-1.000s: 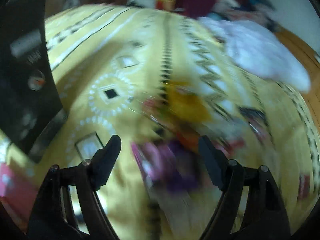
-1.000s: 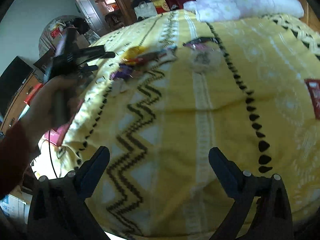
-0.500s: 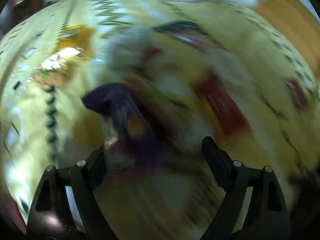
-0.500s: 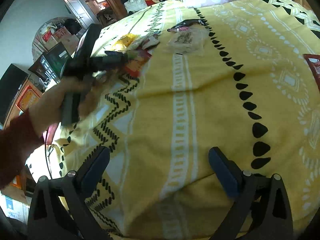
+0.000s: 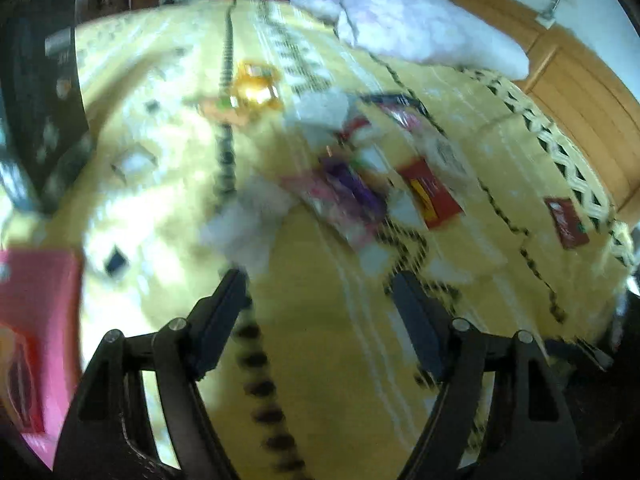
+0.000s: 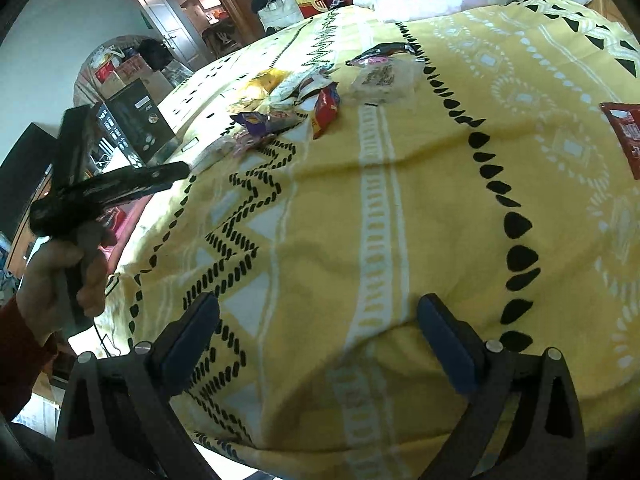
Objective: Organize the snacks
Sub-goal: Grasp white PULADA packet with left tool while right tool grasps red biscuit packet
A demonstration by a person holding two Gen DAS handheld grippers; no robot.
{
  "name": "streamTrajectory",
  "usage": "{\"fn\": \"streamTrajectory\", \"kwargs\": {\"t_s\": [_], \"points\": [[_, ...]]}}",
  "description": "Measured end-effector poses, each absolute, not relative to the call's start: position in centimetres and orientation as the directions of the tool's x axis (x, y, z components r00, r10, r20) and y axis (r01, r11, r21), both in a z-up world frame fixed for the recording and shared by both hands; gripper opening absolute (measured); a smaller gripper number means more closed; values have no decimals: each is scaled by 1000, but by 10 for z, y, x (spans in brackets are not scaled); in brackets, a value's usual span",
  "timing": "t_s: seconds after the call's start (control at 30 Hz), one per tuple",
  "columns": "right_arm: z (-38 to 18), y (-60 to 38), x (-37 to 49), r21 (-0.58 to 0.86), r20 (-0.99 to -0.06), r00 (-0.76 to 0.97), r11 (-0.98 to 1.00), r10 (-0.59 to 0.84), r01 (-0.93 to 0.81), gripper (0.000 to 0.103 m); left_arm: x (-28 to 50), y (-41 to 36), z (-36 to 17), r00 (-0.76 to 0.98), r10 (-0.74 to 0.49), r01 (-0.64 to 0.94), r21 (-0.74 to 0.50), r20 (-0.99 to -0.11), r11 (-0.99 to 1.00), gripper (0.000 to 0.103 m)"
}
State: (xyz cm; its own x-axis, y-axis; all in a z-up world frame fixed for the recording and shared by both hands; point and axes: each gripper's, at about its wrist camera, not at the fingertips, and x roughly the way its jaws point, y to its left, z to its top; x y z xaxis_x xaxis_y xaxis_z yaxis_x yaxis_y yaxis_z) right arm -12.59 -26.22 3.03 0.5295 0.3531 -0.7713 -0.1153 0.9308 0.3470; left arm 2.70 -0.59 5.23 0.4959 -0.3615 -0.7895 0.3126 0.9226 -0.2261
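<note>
The left gripper (image 5: 320, 284) has pulled back from the snack pile (image 6: 288, 108) toward the bed's near left edge; half a second ago it was right over the purple packet (image 6: 256, 122). Its jaws stand apart, empty. The right gripper (image 6: 318, 312) still hovers wide open over the yellow bedspread (image 6: 400, 220). The snacks lie clustered mid-bed, with one red packet (image 6: 624, 136) alone near the right edge.

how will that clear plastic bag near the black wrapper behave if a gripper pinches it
The clear plastic bag lies flat and wrinkled on the yellow blanket, so it is probably floppy and would sag from a pinch. Its thin glossy film looks slippery, so a grip might slide. It seems light; what is inside cannot be told.
</note>
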Motion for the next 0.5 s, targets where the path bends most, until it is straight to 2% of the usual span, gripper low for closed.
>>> {"fn": "streamTrajectory", "kwargs": {"t_s": [0.23,0.3,0.33,0.37,0.4,0.5], "points": [[25,-267,-124,359,-774,519,927,362,-112,100,73,3,19,517,-226,253,-104,-825,962,77],[26,-266,-121,353,-775,519,928,361,-119,100,78,2,16,514,-221,257,-97,-829,962,76],[27,-266,-120,352,-773,521,928,362,-122,100,79,-1,15,517,-214,265,-82,-829,961,72],[29,-265,-117,353,-768,526,927,366,-129,100,79,-5,15,518,-211,278,-70,-829,958,57],[33,-264,-113,351,-761,534,926,367,-137,100,78,-7,16,517,-212,286,-65,-830,956,47],[42,-259,-96,336,-749,553,929,364,-157,97,71,-5,20,516,-232,287,-89,-824,954,39]]}}
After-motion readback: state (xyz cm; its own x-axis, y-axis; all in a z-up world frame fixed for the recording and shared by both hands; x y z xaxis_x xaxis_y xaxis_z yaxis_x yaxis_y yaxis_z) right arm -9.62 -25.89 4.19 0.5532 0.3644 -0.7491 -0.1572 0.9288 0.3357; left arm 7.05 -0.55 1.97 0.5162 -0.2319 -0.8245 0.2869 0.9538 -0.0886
